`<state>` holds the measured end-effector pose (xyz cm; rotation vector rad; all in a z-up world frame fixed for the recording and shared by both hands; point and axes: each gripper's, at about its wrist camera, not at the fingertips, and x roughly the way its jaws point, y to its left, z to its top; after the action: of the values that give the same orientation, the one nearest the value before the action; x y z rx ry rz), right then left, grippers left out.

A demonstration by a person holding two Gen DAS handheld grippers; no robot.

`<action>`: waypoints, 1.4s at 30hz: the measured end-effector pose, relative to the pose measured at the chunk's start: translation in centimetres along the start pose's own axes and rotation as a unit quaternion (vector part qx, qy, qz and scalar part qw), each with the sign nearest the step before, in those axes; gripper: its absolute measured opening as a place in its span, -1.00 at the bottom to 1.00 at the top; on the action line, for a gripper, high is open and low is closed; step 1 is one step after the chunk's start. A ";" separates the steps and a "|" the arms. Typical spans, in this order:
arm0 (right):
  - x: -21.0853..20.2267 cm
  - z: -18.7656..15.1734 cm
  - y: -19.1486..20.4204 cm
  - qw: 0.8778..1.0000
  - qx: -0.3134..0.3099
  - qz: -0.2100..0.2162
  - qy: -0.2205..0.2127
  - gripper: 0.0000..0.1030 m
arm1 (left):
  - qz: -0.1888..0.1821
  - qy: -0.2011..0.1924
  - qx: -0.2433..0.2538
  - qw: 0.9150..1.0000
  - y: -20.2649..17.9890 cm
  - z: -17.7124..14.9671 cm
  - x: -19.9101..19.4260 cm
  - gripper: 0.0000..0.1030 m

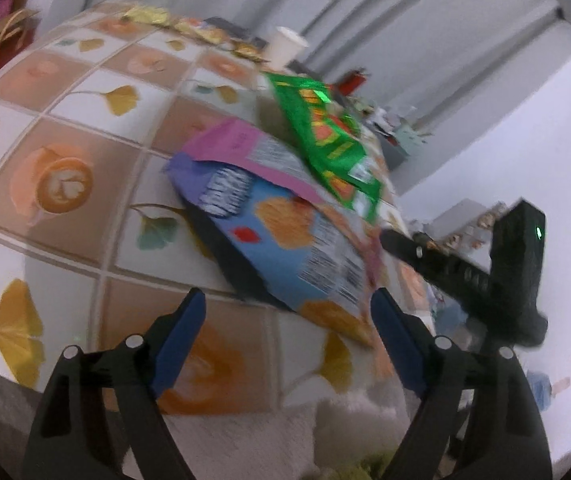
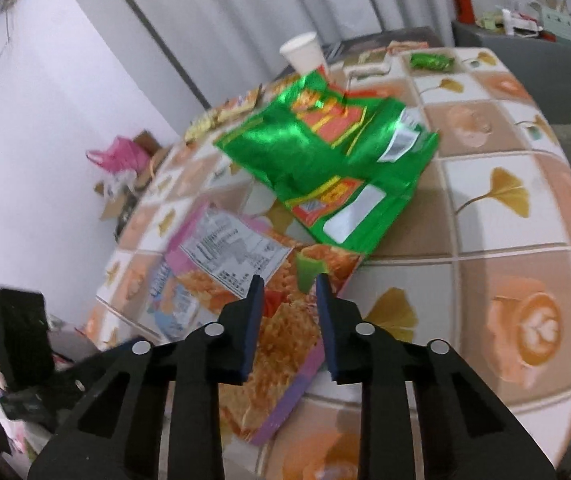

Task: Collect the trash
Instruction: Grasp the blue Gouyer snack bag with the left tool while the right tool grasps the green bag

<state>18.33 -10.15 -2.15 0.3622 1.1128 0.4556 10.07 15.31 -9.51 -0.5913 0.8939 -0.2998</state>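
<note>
Tablecloth (image 2: pixel 505 200) lies bare right of wrappers; both hand-held grippers spread, gripping nothing

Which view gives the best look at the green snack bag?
The right wrist view: the green snack bag lies there spread out and almost whole, with its labels facing the camera, one end overlapping the pink snack bag. The left wrist view shows it edge-on and blurred, farther back.

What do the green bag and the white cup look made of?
Green bag: likely metallised plastic film, glossy; bright glare streaks and sharp crinkles. White cup: probably paper, matte; flat white wall with no shine, though blur leaves foam or plastic possible.
</note>
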 end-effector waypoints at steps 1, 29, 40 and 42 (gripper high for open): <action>0.6 -0.2 0.2 1.000 -0.001 -0.001 0.008 -0.60 | 0.002 0.000 -0.007 1.000 0.4 0.3 0.2 0.57; 1.4 -2.0 -1.3 0.997 0.049 0.050 0.019 -0.73 | -0.142 0.015 -0.085 0.986 -0.2 0.0 0.8 0.57; 0.7 -3.1 -2.8 0.991 0.100 0.092 0.014 -0.80 | -0.068 0.004 -0.031 0.997 -1.9 -0.1 2.2 0.23; 0.5 -3.5 -3.0 0.989 0.108 0.100 0.013 -0.81 | -0.061 0.005 -0.040 0.997 -1.4 0.1 2.4 0.11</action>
<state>15.85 -12.31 -5.39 0.6634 1.1596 0.5192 11.59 13.08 -10.09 -0.7209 0.8839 -0.3791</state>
